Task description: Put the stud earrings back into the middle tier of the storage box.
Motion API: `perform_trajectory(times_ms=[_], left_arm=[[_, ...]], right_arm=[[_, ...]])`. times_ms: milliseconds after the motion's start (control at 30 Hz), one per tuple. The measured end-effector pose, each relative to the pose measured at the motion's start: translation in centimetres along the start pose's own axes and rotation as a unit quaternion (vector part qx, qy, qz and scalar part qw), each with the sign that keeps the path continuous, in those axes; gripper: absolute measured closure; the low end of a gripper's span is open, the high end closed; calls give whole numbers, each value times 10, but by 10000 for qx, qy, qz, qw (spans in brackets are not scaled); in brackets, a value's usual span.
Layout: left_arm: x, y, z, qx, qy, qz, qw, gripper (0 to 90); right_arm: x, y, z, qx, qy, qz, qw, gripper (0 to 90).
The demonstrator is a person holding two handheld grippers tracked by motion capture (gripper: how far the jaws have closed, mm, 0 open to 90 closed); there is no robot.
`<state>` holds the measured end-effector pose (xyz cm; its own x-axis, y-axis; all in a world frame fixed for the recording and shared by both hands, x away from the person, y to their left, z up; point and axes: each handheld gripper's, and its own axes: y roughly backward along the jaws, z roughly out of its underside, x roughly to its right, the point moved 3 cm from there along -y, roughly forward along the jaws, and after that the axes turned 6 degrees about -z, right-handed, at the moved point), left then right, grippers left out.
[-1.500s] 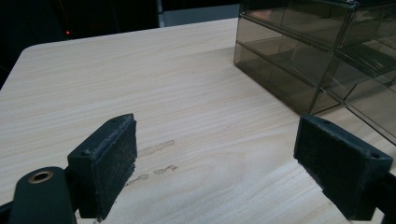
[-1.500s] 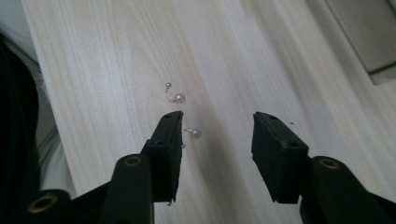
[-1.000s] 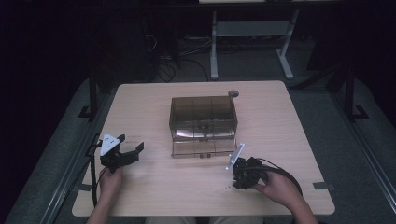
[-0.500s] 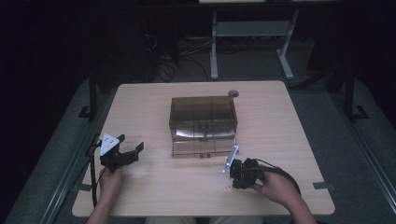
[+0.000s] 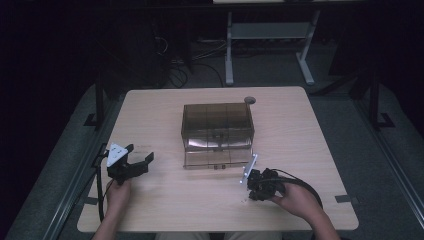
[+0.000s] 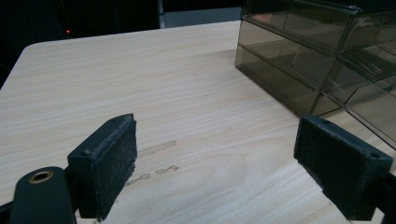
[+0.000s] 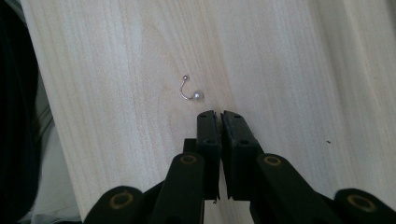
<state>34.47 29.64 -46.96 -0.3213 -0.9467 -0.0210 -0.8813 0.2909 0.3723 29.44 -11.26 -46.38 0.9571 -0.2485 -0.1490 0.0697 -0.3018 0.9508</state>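
Pressed together, my right gripper [image 7: 220,114] has just closed on nothing. One small pearl earring on a bent wire hook [image 7: 190,89] lies just past it, near the table's [image 5: 310,135] front edge, not picked up. Left gripper [image 6: 215,154] is spread wide.

I see the drawer box [image 5: 217,134] mid-surface [image 5: 310,130], my left tool [image 5: 131,166] near-left of it, right tool [image 5: 261,185] near-right, earring [image 7: 191,89] just beyond its tips.
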Motion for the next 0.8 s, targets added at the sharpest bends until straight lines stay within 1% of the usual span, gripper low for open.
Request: perform_trajectory(times_ms=[167,333,500,600,667,800], left_arm=[[0,0,0,-5,7,0,10000,129],[0,0,0,-5,17,-1,10000,129],[-1,0,0,-18,5,0,10000,129],[0,0,0,20,74,5,10000,129],[0,0,0,20,72,7,10000,129],[-1,0,0,22,83,8,10000,129]], right_arm=[[2,5,0,96,-14,7,10000,855],[4,13,-3,288,-34,13,9996,855],[7,22,-4,388,-59,77,9992,854],[11,29,-4,497,-77,114,9987,855],[13,33,-4,566,-101,113,9983,855],[17,38,-6,594,-120,160,9980,854]])
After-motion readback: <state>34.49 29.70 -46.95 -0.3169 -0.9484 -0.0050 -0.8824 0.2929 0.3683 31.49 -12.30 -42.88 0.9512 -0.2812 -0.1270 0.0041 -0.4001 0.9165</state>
